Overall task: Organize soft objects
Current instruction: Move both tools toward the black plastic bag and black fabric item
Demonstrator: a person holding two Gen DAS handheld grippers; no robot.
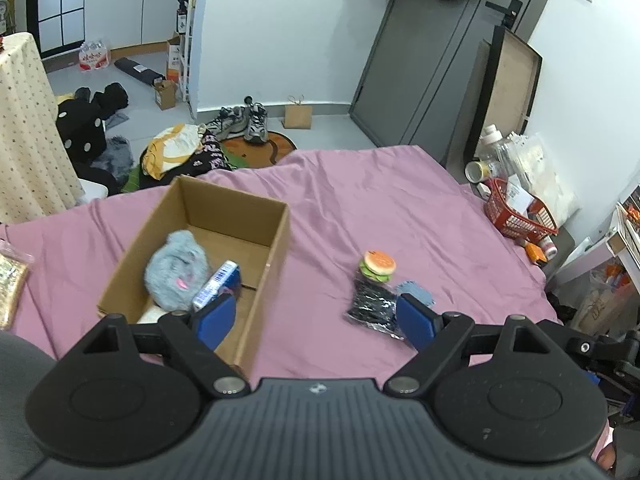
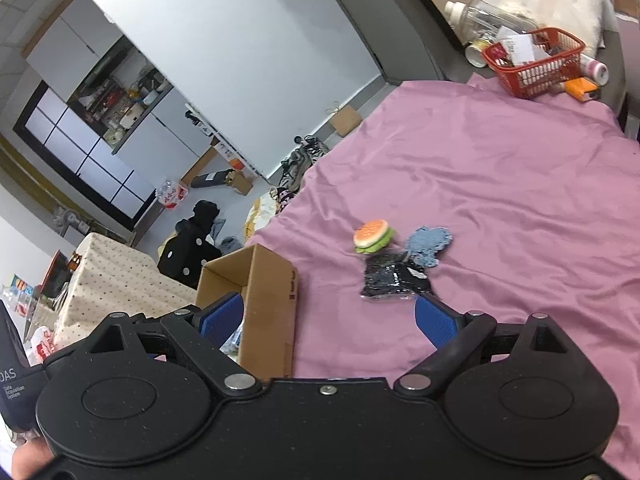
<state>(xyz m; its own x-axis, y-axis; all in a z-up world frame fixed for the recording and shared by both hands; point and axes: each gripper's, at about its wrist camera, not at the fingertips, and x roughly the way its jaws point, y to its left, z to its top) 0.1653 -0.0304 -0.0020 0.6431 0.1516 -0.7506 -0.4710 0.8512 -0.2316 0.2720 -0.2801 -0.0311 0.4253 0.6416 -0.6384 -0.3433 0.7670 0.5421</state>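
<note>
Both claws stand wide apart and carry nothing: the left gripper [image 1: 316,320] hangs over the near rim of the cardboard box [image 1: 276,240], and the right gripper [image 2: 330,320] points at the loose pile. The box already holds a grey plush toy [image 1: 176,276] and a blue-and-white packet [image 1: 216,284], so by my reading the sorting is partly done and the step in hand is fetching the next item. From the box, the burger toy [image 1: 378,266], the black packaged item [image 1: 372,308] and the pale blue cloth piece [image 2: 430,244] lie together toward three o'clock on the pink bedsheet [image 1: 400,208]. Next comes a reach down over one soft piece, closing gently. A red basket [image 1: 516,216] sits at two o'clock; shoes [image 1: 240,122] litter the floor at twelve.
</note>
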